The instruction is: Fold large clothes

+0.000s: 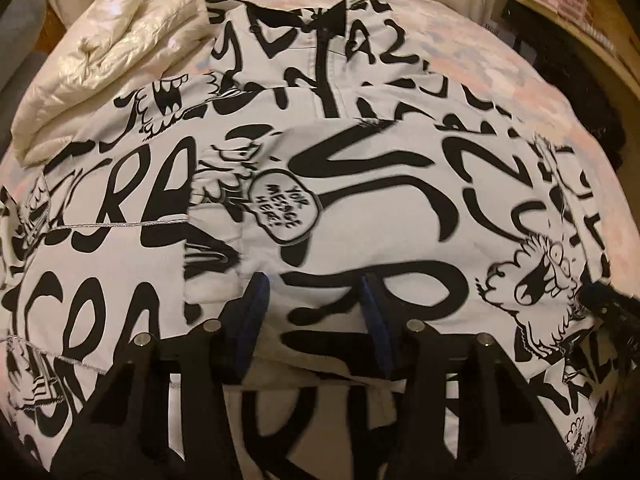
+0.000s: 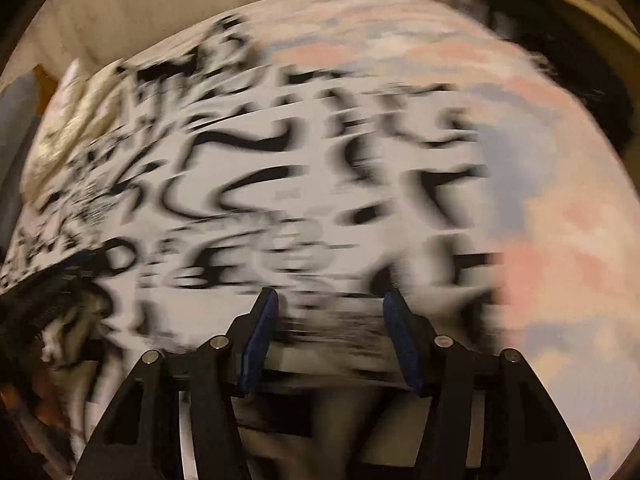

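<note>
Jacket (image 1: 320, 184), white with black graffiti print, lies spread over the pastel bedspread (image 1: 500, 72), a cream puffer (image 1: 100, 60) touching its far left corner. Bare bedspread opens right of the jacket. Left gripper (image 1: 316, 300) and right gripper (image 2: 330, 320) hover, fingers apart, over its near edge.

a large white fabric garment (image 1: 360, 184) is covered in bold black graffiti lettering and cartoon faces, with thin silver stitched seams. beside it lies a glossy cream-white puffy quilted jacket (image 1: 104, 64). both rest on a soft bed cover (image 2: 560, 220) mottled in pale pink, light blue and white. the black-framed left gripper (image 1: 314, 308) and black-framed right gripper (image 2: 330, 320) each carry dark blue finger pads.
</note>
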A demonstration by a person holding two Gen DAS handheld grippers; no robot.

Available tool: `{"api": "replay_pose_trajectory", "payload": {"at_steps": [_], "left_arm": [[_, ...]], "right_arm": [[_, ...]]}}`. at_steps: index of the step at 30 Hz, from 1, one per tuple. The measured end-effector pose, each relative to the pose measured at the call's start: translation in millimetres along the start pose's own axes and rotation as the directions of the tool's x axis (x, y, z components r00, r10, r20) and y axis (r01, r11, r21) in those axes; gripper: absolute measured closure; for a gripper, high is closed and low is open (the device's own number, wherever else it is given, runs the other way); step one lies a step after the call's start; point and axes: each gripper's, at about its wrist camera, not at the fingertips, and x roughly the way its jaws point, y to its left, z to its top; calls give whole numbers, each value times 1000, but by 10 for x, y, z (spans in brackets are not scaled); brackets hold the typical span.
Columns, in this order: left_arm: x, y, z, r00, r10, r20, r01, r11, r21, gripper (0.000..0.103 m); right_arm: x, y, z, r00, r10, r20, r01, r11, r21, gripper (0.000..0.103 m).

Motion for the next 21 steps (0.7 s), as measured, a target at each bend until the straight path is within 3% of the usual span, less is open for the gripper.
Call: {"api": "replay_pose_trajectory", "payload": {"at_steps": [3,7,10,15,18,21], "left_arm": [[-4,46,14,1000,-10,2,10,1000,-8,58],[-17,3,-5,1000,16,11,-16,1000,6,58],[-37,10,1,1000,10,11,-10,1000,-3,58],[-112,10,10,1000,20,21,-20,1000,-14,58],[-188,2,7,999,42,30,-41,999,-16,58],[-308,-6,-9,999,30,42,-30,999,-15,58]], "right_arm": [[-81,-227,-37,996,85,0,-85,994,67,82],[-105,-238,-81,999,38,11,-39,998,58,78],[-118,-197,-125,999,39,17,-40,998,39,68],[-186,-71,-180,991,125,38,-126,992,21,26],[-257,2,-198,992,119,51,-120,993,7,19],[-336,46,-220,992,113,49,-113,994,6,18]]}}
